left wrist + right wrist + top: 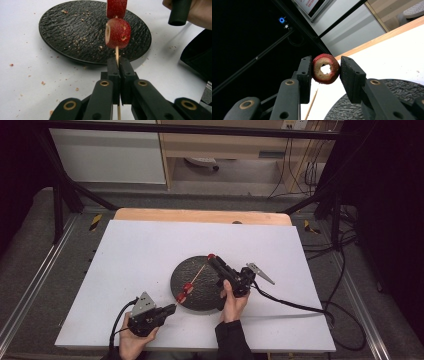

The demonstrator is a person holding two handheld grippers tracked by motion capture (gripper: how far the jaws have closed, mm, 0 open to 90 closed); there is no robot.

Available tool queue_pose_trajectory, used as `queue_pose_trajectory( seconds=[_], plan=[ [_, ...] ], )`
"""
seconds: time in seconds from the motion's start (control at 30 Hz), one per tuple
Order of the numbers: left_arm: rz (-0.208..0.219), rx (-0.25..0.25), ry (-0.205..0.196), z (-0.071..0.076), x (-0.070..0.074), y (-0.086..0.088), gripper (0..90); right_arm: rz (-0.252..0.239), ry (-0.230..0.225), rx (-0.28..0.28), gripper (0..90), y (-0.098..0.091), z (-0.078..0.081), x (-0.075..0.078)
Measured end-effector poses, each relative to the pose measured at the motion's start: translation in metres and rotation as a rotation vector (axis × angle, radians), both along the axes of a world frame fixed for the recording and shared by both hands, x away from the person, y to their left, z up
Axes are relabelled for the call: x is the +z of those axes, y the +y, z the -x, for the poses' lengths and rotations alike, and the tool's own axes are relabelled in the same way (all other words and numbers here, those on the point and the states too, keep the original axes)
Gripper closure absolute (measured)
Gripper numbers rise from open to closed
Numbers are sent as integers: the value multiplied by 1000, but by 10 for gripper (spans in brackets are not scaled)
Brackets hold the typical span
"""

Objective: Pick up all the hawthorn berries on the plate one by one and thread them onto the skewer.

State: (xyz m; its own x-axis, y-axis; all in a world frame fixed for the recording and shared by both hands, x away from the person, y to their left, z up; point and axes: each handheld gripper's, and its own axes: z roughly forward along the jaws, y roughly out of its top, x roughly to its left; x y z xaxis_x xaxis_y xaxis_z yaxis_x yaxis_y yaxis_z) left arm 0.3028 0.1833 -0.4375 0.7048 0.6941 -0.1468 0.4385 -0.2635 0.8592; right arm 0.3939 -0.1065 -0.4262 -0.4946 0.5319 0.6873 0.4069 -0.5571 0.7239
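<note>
White tabletop: left gripper [119, 65] jaws clamp skewer [116, 53]; right gripper [325, 72] jaws grip fruit ring [325, 69].

A white-topped table [150, 250] with a bare wooden far edge carries fine crumbs [43, 83]. Beyond it stand a pale wooden cabinet [225, 145] and hanging black cables [295, 165].
</note>
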Motion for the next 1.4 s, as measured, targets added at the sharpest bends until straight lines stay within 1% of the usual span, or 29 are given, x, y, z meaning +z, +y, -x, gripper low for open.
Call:
queue_pose_trajectory(
  seconds=[0.13, 0.47, 0.77, 0.97, 1.07, 1.2, 1.4],
  plan=[
    [7, -1, -1, 1, 0, -3, 883, -20, 2, -16, 628, 2, 0, -2],
    [13, 3, 2, 1, -1, -6, 882, -57, 19, -15, 629, 5, 1, -7],
    [16, 9, -2, 1, -2, -8, 883, -86, 17, -11, 629, 6, 3, -8],
    [22, 20, -4, 2, -3, -12, 883, -94, 22, -10, 629, 7, 4, -10],
    [35, 29, -9, 2, -3, -15, 882, -101, 23, -13, 629, 7, 4, -10],
    [54, 45, -9, 2, -2, -22, 882, -113, 18, -17, 629, 7, 4, -11],
    [62, 79, -17, 1, 0, -33, 882, -125, 17, -15, 630, 7, 5, -11]
  ],
)
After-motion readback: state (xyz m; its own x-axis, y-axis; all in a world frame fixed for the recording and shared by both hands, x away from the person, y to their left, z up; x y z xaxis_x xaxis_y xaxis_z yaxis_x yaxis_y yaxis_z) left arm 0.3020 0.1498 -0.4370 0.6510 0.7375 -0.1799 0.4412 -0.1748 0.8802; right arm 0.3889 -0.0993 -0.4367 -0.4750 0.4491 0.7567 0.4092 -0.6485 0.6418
